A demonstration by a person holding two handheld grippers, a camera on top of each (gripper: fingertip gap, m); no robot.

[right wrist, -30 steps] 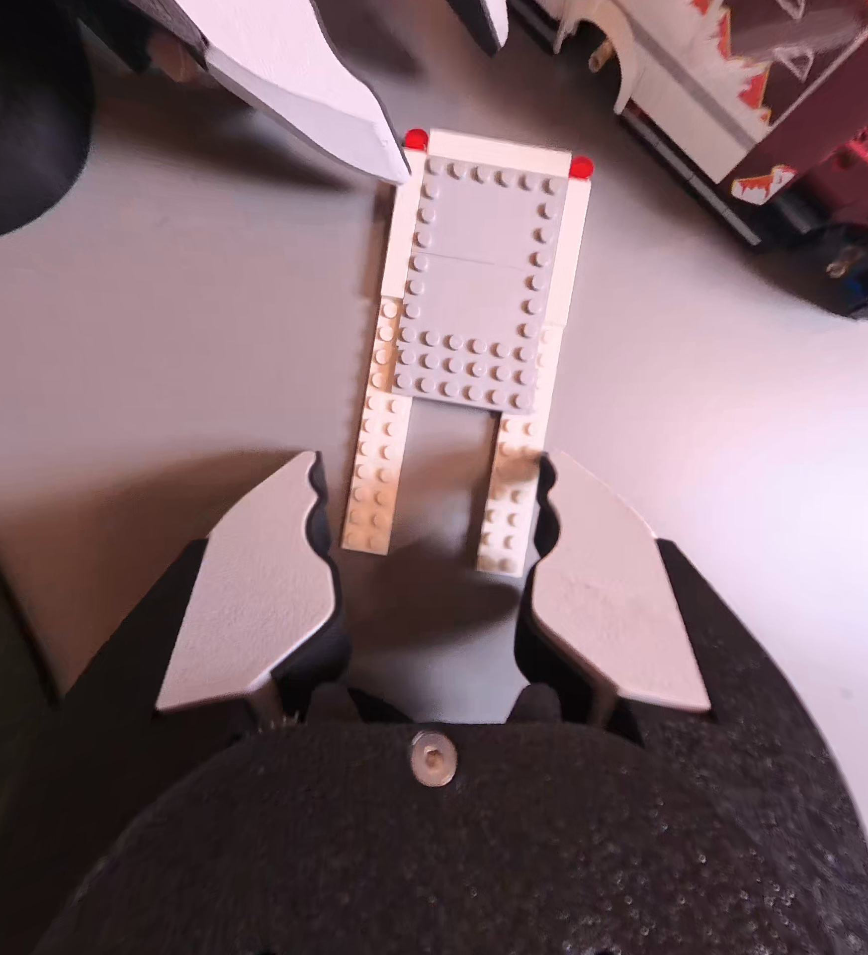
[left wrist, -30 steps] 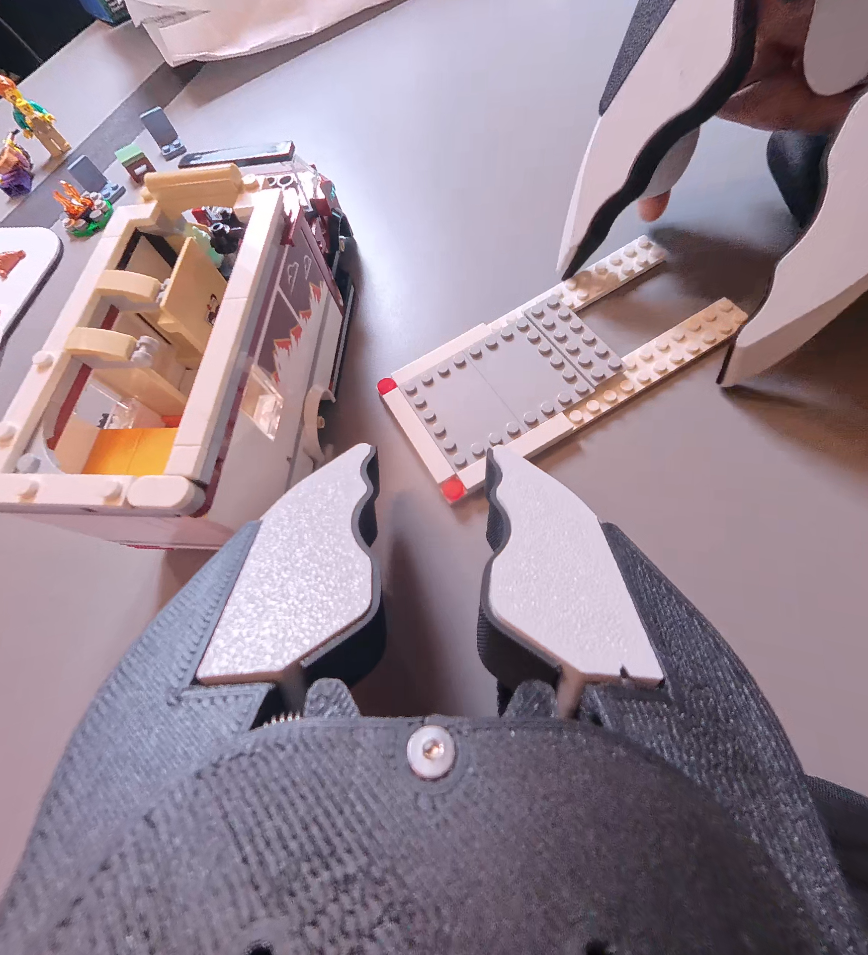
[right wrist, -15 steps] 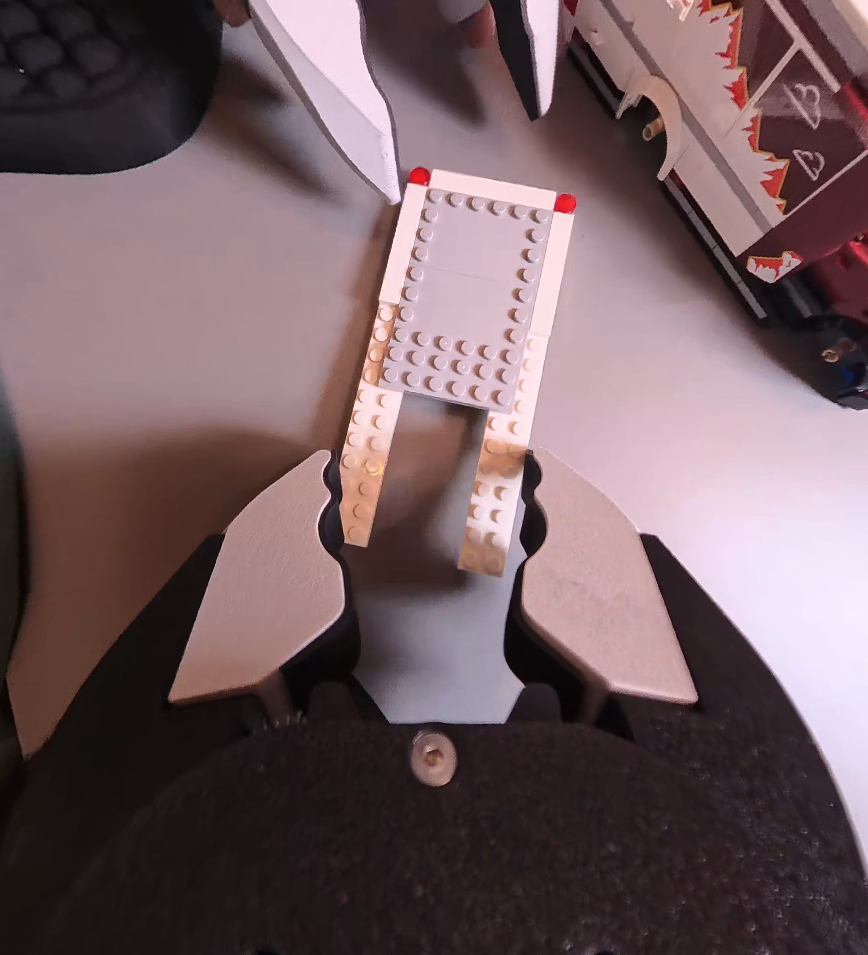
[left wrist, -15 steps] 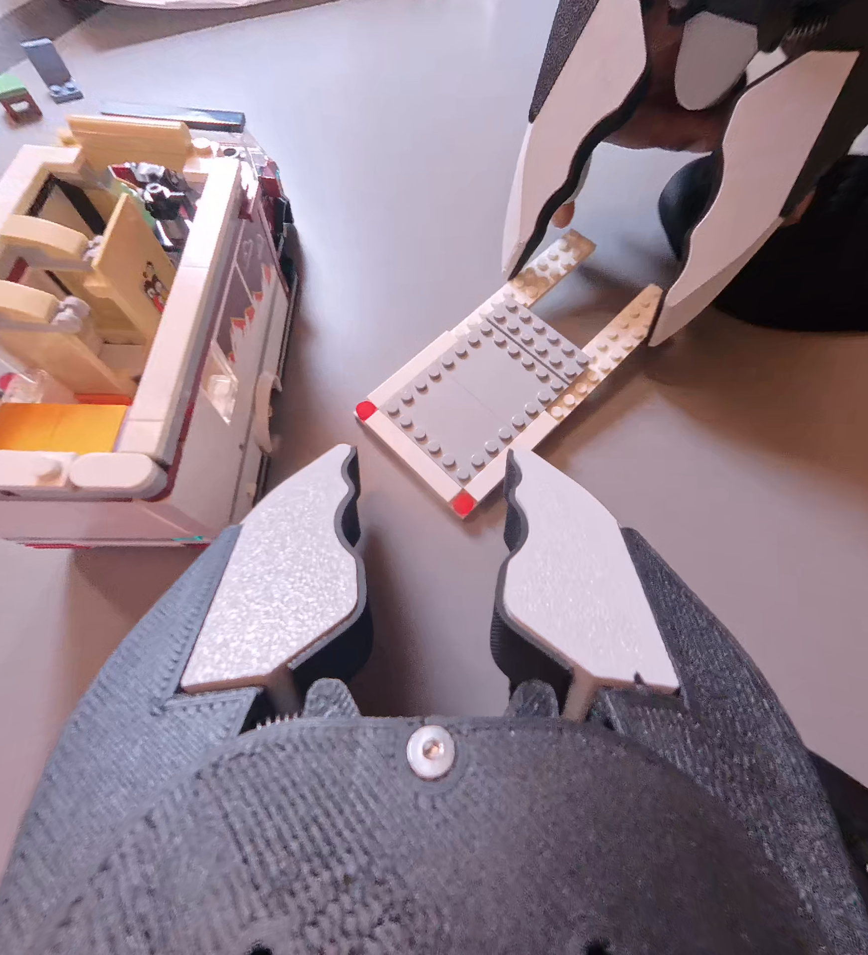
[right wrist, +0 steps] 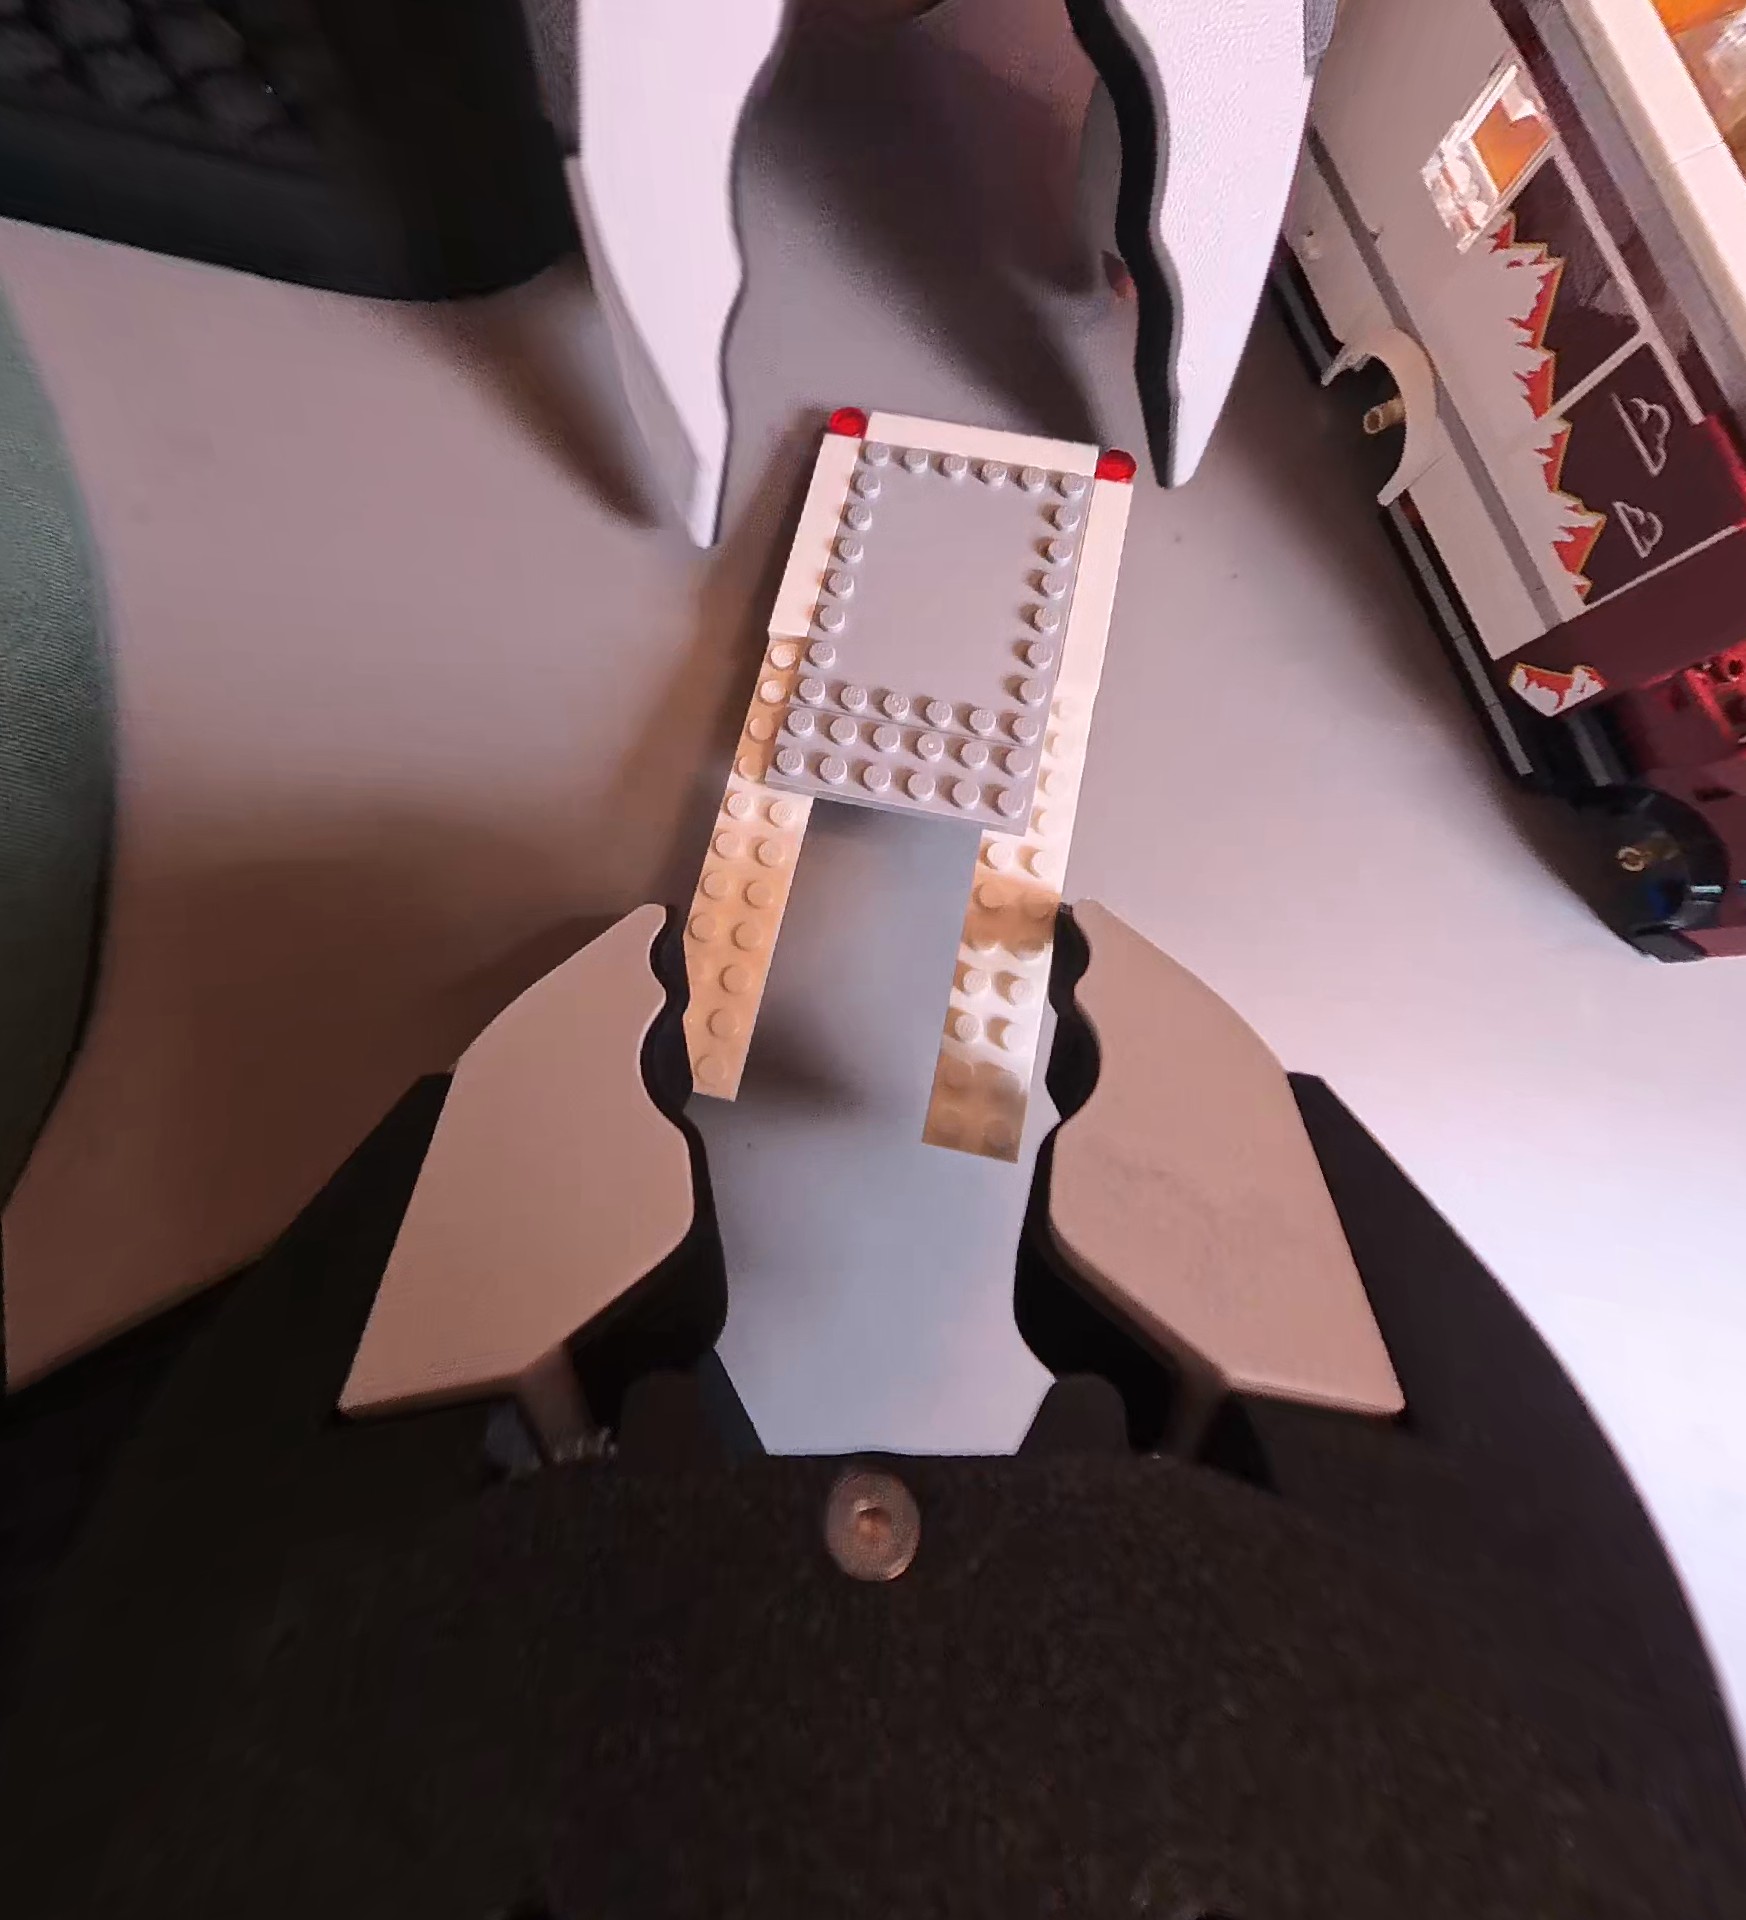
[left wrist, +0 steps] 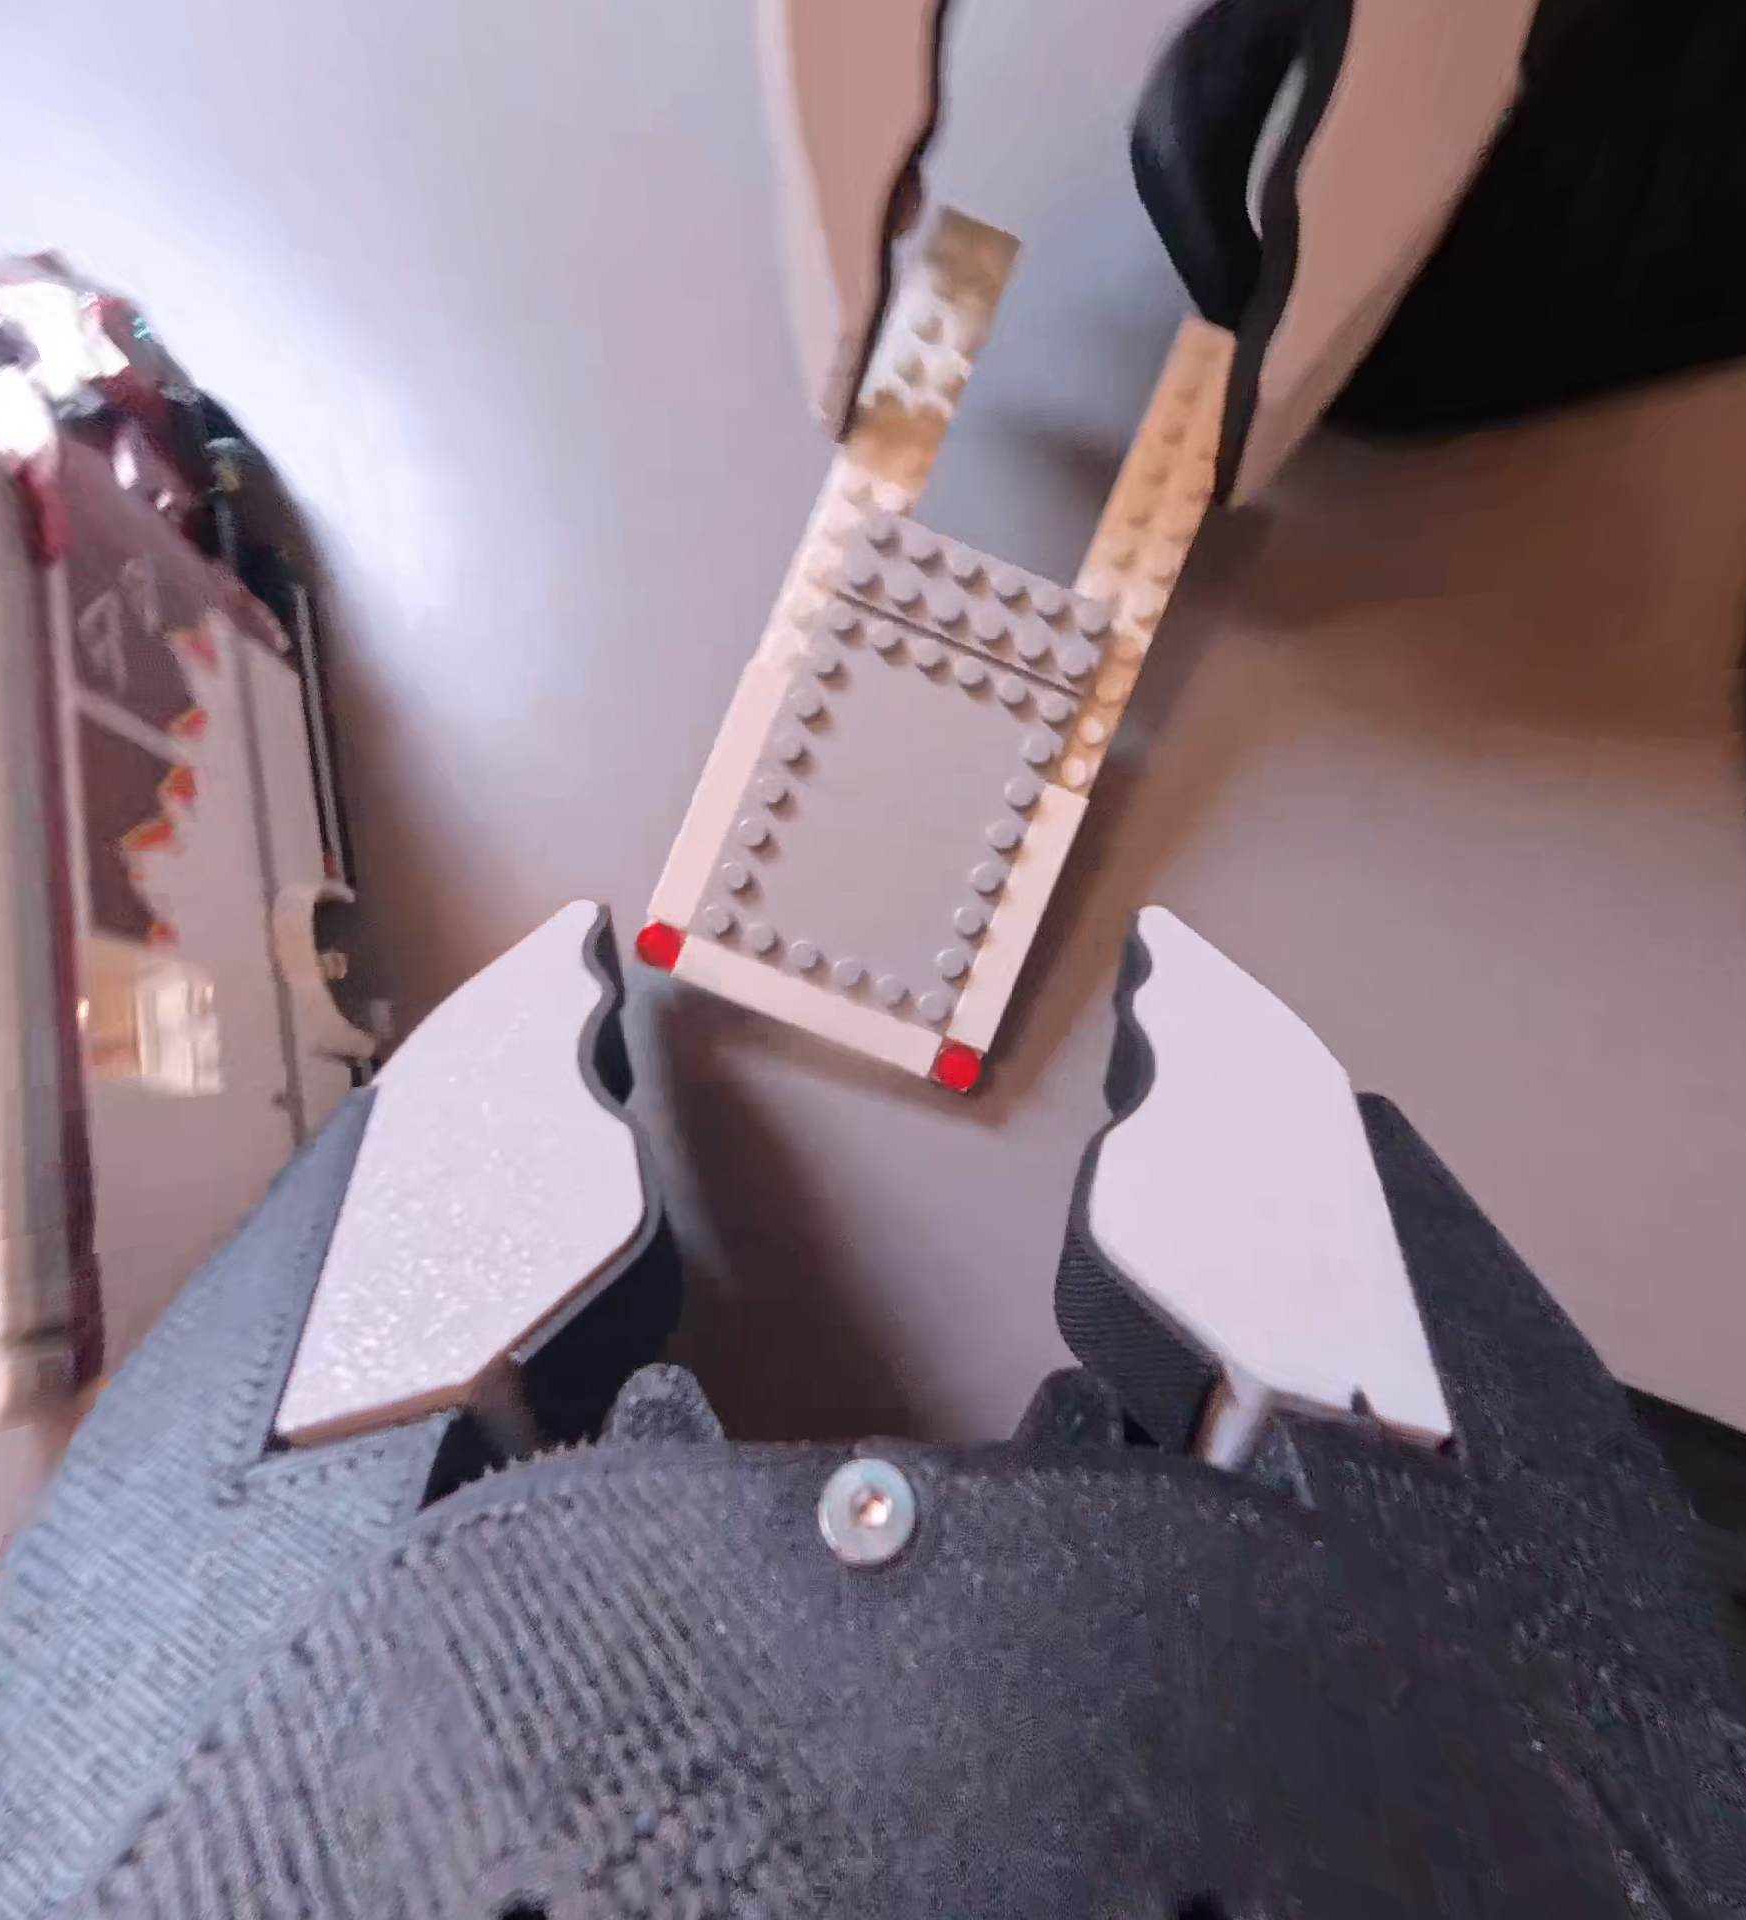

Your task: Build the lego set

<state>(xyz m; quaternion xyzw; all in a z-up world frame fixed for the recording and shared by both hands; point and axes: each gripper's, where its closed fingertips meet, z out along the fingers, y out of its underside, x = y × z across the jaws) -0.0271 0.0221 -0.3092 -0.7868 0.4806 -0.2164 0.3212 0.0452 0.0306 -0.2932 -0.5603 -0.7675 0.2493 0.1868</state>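
Left wrist view: the left gripper [left wrist: 874,940] stands wide, its left fingertip [left wrist: 578,935] just beside the red-cornered end of the plate [left wrist: 900,790], gripping nothing. The plate lies on the grey table [left wrist: 536,416], long axis running away from the camera, its two prongs pointing at the right gripper [left wrist: 1045,416]. A brick van [left wrist: 121,727] sits to the left.

Right wrist view: the right gripper's pads [right wrist: 671,997] press the outer edges of both prongs, holding the plate. A good grip here would probably stay square across both prongs, so neither bends.
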